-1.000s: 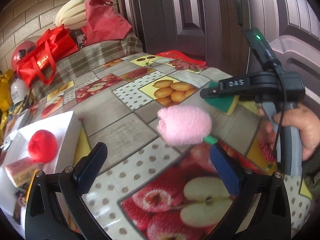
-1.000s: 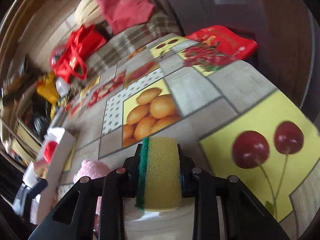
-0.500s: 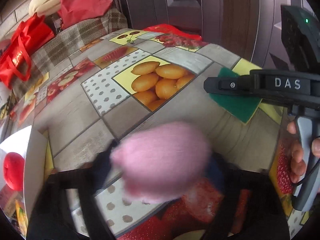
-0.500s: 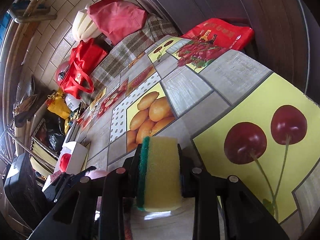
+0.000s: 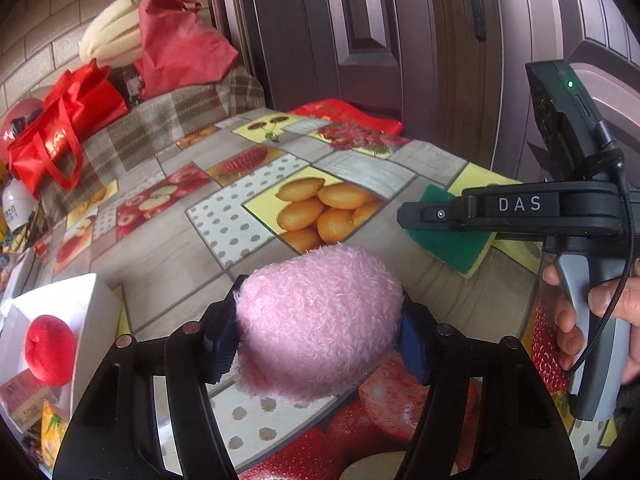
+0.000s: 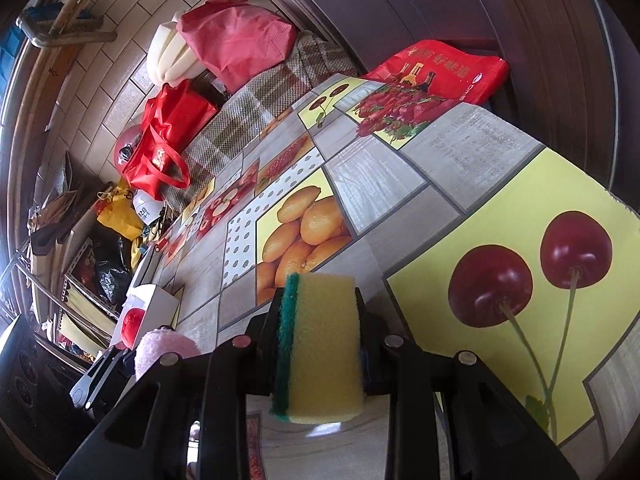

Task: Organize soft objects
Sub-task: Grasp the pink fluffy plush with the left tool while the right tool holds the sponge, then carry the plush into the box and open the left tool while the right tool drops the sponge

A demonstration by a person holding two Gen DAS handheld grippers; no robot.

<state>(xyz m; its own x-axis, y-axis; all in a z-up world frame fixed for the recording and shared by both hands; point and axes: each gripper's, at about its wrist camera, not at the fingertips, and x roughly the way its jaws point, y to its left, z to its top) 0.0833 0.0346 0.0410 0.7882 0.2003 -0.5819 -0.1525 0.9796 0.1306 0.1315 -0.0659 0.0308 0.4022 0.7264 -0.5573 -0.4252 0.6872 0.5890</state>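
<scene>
— Pink plush toy point(image 5: 318, 322) over the tablecloth point(image 5: 224, 216)?
— My left gripper point(image 5: 318, 332) clamps it; right gripper point(image 6: 320, 344), marked "DAS", pinches the sponge point(image 6: 322, 344) — only its own view shows the yellow side.

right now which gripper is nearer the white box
Left. The left gripper, holding the pink plush, sits just right of the white box; the right gripper is farther right.

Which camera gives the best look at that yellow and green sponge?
The right wrist view: the sponge fills its centre, clamped in the right hand-held gripper, both layers clear. The left wrist view shows only its green corner, partly hidden behind that gripper.
</scene>
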